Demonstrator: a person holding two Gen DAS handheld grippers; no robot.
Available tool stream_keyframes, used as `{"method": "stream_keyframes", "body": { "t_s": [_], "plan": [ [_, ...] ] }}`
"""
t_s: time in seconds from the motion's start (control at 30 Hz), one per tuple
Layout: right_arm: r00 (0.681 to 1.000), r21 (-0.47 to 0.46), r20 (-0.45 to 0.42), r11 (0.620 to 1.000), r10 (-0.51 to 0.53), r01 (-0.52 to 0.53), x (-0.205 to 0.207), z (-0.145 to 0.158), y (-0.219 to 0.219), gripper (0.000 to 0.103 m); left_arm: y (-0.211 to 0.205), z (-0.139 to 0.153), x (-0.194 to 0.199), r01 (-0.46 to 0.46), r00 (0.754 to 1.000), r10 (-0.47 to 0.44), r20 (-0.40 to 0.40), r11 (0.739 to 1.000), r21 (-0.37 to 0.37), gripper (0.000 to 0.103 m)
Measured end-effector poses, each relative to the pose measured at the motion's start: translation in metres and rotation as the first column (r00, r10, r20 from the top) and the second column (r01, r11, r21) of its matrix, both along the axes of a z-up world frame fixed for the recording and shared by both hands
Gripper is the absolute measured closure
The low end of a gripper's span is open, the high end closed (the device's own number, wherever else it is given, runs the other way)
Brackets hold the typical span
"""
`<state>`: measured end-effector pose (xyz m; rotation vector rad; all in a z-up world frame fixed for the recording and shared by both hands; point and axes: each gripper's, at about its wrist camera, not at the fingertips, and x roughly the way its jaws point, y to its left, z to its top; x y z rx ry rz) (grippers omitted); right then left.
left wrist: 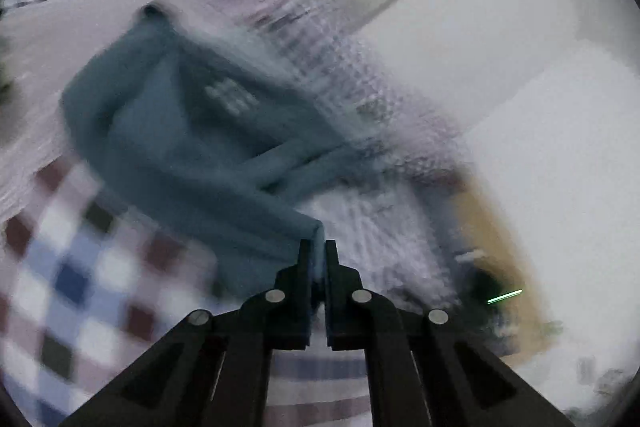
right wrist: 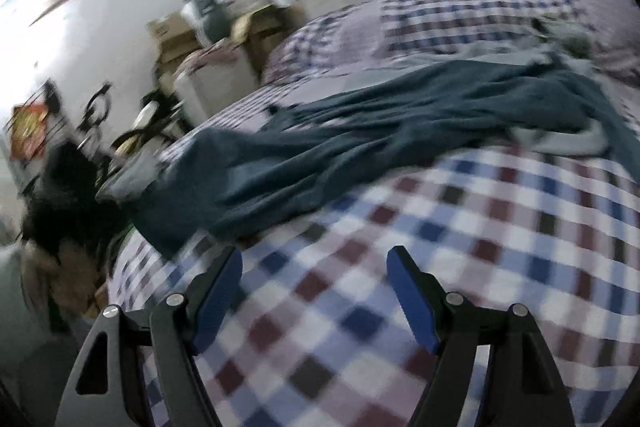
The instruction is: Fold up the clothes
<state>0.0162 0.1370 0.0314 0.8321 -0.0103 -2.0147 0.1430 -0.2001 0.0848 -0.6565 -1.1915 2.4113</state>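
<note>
Pinching one teal garment | left gripper; right gripper spread

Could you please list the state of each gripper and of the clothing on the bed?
Left gripper: jaws shut on an edge of the teal garment.
Right gripper: jaws open, empty, above the checked bedcover.
Teal garment: unfolded, rumpled, stretched across the bedcover, one edge pinched.
Checked bedcover: spread over the bed, under the garment.
</note>
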Motion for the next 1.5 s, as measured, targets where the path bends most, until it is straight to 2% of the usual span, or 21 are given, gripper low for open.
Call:
{"method": "stream_keyframes", "body": {
  "t_s": [0.07, 0.13, 0.23, 0.3, 0.37, 0.43, 0.5, 0.57, 0.63, 0.77, 0.97, 1.07, 1.1, 1.13, 1.17, 1.2, 1.23, 1.3, 1.37, 1.43, 1.5],
  "plan": [
    [0.998, 0.013, -0.006, 0.998, 0.059, -0.058, 0.010, -0.004, -0.017, 0.024, -0.013, 0.022, 0.015, 0.038, 0.987, -0.020, -0.157, 0.993, 0.114, 0.101],
    [0.995, 0.017, -0.015, 0.995, 0.100, -0.099, 0.018, -0.006, -0.025, 0.024, -0.029, 0.033, 0.028, 0.081, 0.960, -0.009, -0.278, 0.965, 0.250, 0.101],
    [0.987, 0.044, -0.081, 0.990, 0.140, -0.137, 0.034, -0.004, -0.038, 0.024, -0.048, 0.018, 0.034, 0.078, 0.955, 0.047, -0.294, 0.913, 0.401, 0.101],
    [0.979, 0.039, -0.112, 0.985, 0.170, -0.166, 0.045, 0.000, -0.044, 0.024, -0.051, 0.009, 0.030, 0.048, 0.968, 0.061, -0.243, 0.908, 0.417, 0.101],
    [0.974, -0.023, -0.082, 0.976, 0.212, -0.215, 0.053, 0.003, -0.050, 0.024, -0.047, 0.005, 0.025, 0.043, 0.977, 0.049, -0.207, 0.907, 0.420, 0.101],
    [0.968, -0.125, -0.008, 0.961, 0.249, -0.249, 0.055, 0.003, -0.056, 0.024, -0.042, 0.007, 0.022, 0.059, 0.978, 0.030, -0.208, 0.911, 0.408, 0.101],
    [0.969, -0.159, 0.011, 0.957, 0.249, -0.244, 0.062, 0.004, -0.063, 0.024, -0.039, 0.008, 0.022, 0.075, 0.977, 0.015, -0.213, 0.911, 0.405, 0.101],
    [0.967, -0.166, -0.018, 0.953, 0.254, -0.253, 0.073, 0.009, -0.069, 0.024, -0.038, 0.007, 0.021, 0.087, 0.977, 0.002, -0.212, 0.908, 0.410, 0.101],
    [0.955, -0.206, -0.032, 0.932, 0.296, -0.297, 0.084, 0.016, -0.075, 0.024, -0.036, 0.006, 0.019, 0.101, 0.978, -0.016, -0.206, 0.907, 0.408, 0.100],
    [0.934, -0.368, 0.072, 0.880, 0.350, -0.301, 0.082, 0.021, -0.075, 0.024, -0.025, 0.006, 0.014, 0.127, 0.979, -0.053, -0.194, 0.913, 0.388, 0.101],
    [0.905, -0.546, 0.222, 0.815, 0.363, -0.193, 0.059, 0.016, -0.063, 0.026, -0.013, 0.006, 0.012, 0.155, 0.978, -0.089, -0.188, 0.914, 0.374, 0.100],
    [0.889, -0.589, 0.255, 0.791, 0.379, -0.168, 0.054, 0.017, -0.062, 0.049, -0.011, 0.006, 0.014, 0.158, 0.979, -0.095, -0.182, 0.915, 0.371, 0.100],
    [0.884, -0.600, 0.264, 0.784, 0.385, -0.161, 0.052, 0.018, -0.061, 0.063, -0.011, 0.005, 0.014, 0.159, 0.979, -0.097, -0.181, 0.915, 0.370, 0.100],
    [0.880, -0.606, 0.272, 0.780, 0.389, -0.158, 0.052, 0.020, -0.061, 0.084, -0.010, 0.005, 0.015, 0.159, 0.979, -0.097, -0.180, 0.916, 0.369, 0.100],
    [0.878, -0.609, 0.276, 0.778, 0.391, -0.155, 0.052, 0.021, -0.061, 0.092, -0.010, 0.005, 0.016, 0.155, 0.980, -0.096, -0.174, 0.918, 0.364, 0.100],
    [0.880, -0.607, 0.276, 0.780, 0.387, -0.153, 0.052, 0.023, -0.060, 0.093, -0.010, 0.005, 0.016, 0.148, 0.982, -0.093, -0.167, 0.922, 0.356, 0.100],
    [0.883, -0.606, 0.272, 0.781, 0.383, -0.152, 0.053, 0.025, -0.059, 0.094, -0.010, 0.005, 0.016, 0.139, 0.984, -0.088, -0.157, 0.927, 0.347, 0.098],
    [0.900, -0.598, 0.243, 0.787, 0.361, -0.154, 0.056, 0.035, -0.048, 0.095, -0.012, 0.005, 0.016, 0.106, 0.989, -0.068, -0.129, 0.941, 0.320, 0.080],
    [0.918, -0.589, 0.210, 0.793, 0.336, -0.155, 0.059, 0.047, -0.034, 0.095, -0.015, 0.006, 0.015, 0.062, 0.994, -0.035, -0.102, 0.957, 0.282, 0.032],
    [0.939, -0.594, 0.165, 0.791, 0.303, -0.151, 0.063, 0.064, -0.013, 0.096, -0.019, 0.009, 0.017, -0.002, 0.997, 0.019, -0.074, 0.975, 0.222, 0.022],
    [0.957, -0.597, 0.122, 0.789, 0.264, -0.142, 0.068, 0.081, 0.009, 0.096, -0.027, 0.010, 0.020, -0.065, 0.996, 0.074, -0.053, 0.983, 0.170, 0.021]
  ]
}}
